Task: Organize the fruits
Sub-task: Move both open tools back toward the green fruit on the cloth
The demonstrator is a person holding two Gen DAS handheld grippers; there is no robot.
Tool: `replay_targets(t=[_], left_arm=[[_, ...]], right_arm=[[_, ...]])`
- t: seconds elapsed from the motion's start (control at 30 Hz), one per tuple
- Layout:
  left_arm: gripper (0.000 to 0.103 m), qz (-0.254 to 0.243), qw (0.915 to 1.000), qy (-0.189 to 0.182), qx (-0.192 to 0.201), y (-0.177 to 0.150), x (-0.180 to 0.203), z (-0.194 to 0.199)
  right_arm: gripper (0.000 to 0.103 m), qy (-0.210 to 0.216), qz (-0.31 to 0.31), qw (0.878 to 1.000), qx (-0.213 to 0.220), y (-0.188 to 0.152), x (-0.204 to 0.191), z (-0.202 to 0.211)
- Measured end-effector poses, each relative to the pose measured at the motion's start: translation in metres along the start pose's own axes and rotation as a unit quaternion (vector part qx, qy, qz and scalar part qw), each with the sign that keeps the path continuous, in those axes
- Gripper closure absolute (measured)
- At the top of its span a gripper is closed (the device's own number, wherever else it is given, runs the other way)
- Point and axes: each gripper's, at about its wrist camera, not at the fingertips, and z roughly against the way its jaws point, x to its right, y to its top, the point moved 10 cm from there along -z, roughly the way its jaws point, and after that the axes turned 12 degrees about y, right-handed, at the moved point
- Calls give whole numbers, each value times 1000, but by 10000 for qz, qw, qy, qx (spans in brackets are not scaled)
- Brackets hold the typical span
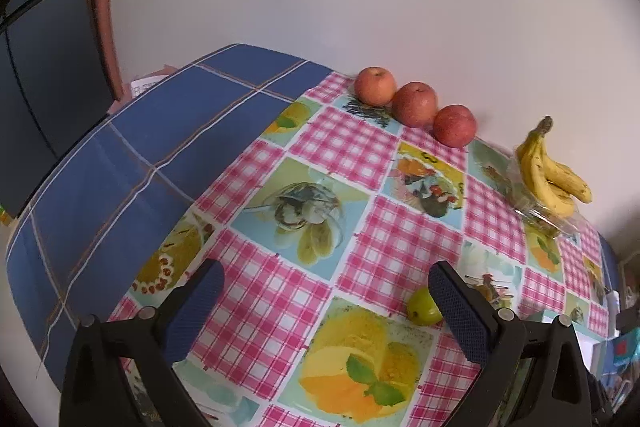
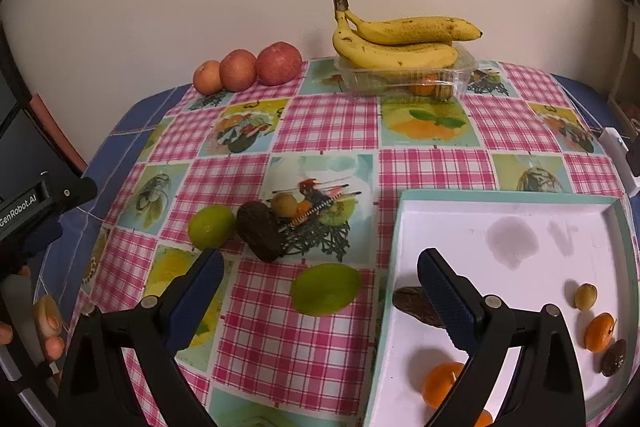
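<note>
Both empty and spread wide, the right gripper (image 2: pixel 320 283) straddles the white tray's (image 2: pixel 500 215) left rim, a lime (image 2: pixel 326 289) between its fingers, and the left gripper (image 1: pixel 326 291) hovers over open tabletop (image 1: pixel 360 227).

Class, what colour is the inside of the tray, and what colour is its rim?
The tray is white inside with a pale teal rim, clearest in the right wrist view.

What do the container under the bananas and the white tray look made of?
Container: thin clear plastic, glossy; the tablecloth and fruit inside show through its ribbed walls. Tray: probably cardboard, matte white inside with a teal rim; a greyish stain has soaked in.
</note>
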Motion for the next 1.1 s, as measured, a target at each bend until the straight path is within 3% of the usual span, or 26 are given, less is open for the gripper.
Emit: replay_targets(t=[0.13,0.43,0.47,0.53,0.67,0.73,1.1], left_arm=[[0,-147,9996,-236,-87,2,12,1],[0,-346,9989,-300,-136,0,41,-10],[0,-329,9988,-311,-169,-2,44,-13],[0,-323,9984,-373,-291,-7,51,-20],[3,-380,9969,-482,-489,-19,65,-32],[10,-418,9957,-588,-573,-25,72,-37],[22,-420,9889,-877,-1126,-60,96,-65]], right_arm=[[5,-24,-20,10000,42,3,2,0],[7,-205,-30,9998,-40,3,11,-8],[8,-205,-24,9998,-48,3,11,-9],[22,-192,5,9998,-53,5,10,-10],[28,-136,64,9998,-150,2,6,-17],[38,-115,52,9997,-219,-1,6,-21],[49,-82,15,9978,-663,-24,10,-42]])
